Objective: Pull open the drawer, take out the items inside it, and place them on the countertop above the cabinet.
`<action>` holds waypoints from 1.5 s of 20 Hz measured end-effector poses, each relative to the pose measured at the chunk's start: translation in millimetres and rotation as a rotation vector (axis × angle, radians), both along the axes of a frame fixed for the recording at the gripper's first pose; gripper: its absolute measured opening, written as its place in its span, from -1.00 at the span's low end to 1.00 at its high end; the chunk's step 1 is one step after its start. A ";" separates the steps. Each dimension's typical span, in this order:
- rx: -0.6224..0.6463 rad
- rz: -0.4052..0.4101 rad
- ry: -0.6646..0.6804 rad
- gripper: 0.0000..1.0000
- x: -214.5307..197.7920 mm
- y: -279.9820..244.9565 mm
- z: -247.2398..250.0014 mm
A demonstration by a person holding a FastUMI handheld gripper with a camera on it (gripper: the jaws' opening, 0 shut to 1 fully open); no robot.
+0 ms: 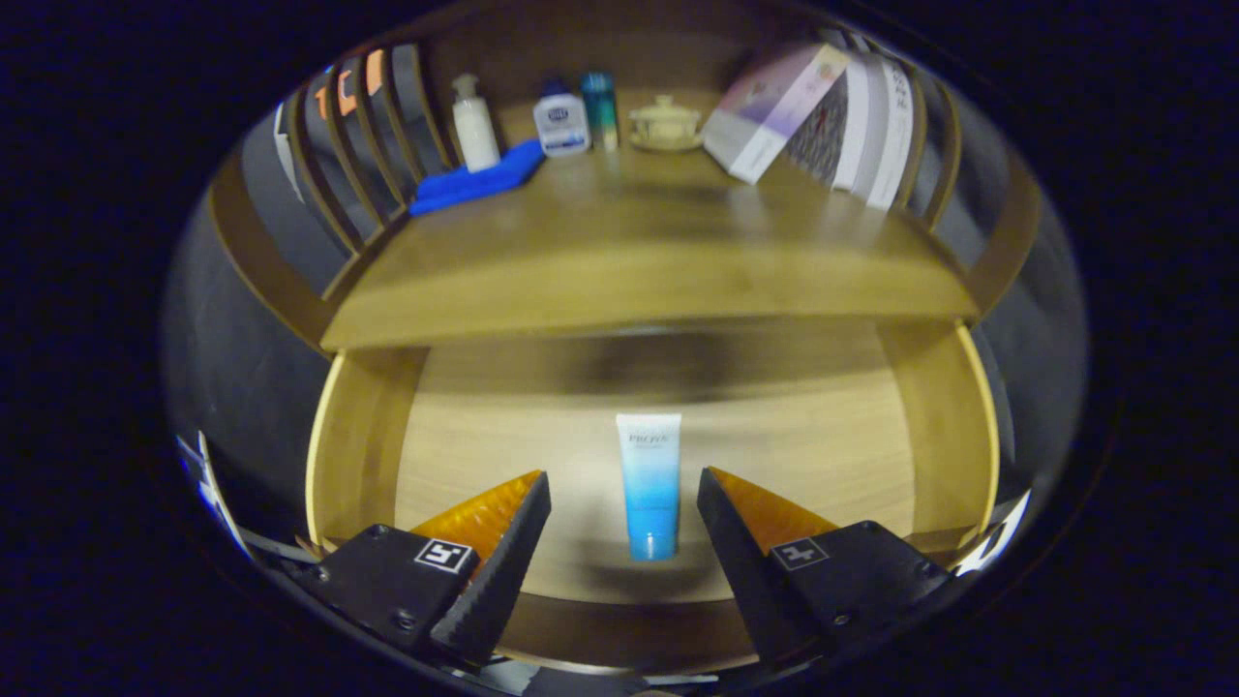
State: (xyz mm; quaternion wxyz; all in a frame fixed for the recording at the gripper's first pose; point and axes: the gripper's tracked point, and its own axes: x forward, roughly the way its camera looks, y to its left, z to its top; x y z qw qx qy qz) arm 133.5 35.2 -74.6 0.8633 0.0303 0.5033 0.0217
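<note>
The drawer (pixel 358 436) is pulled open. A blue and white tube (pixel 649 484) lies flat on its floor, between the fingers of the gripper (pixel 624 503), which stand wide apart and hold nothing. The tube looks light, soft and a bit slippery, so grabbing its middle seems best. Nothing blocks it. Up on the countertop (pixel 629 261) above the tube sit bottles (pixel 561 121), a blue cloth (pixel 474 179), a lidded cup (pixel 665 121) and books (pixel 774 106).

Home setting: wooden cabinet (pixel 639 281), toiletries (pixel 561 124), books (pixel 774 106).

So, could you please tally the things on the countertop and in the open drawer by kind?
Bottles: 3, white pump, white jar-shaped, teal
Tubes: 1, in the drawer, between the open gripper fingers
Lidded cups: 1
Blue cloths: 1
Boxes: 1
Total: 7
</note>
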 end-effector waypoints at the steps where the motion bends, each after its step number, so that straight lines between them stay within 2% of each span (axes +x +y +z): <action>1: -0.004 -0.003 0.051 0.92 0.5 -1.0 -10.4; 4: 0.003 -0.028 0.135 0.88 0.1 -2.2 -25.9; 8: -0.030 -0.052 0.209 0.70 -4.1 -9.7 -41.2; 13: -0.033 -0.106 0.240 0.08 -3.6 -19.8 -54.8; 15: -0.034 -0.102 0.235 -0.06 -4.8 -21.2 -48.5; 22: 0.008 -0.088 0.151 -0.10 -18.2 -22.1 -5.4; 30: 0.035 -0.038 0.030 -0.10 -36.6 -12.3 71.4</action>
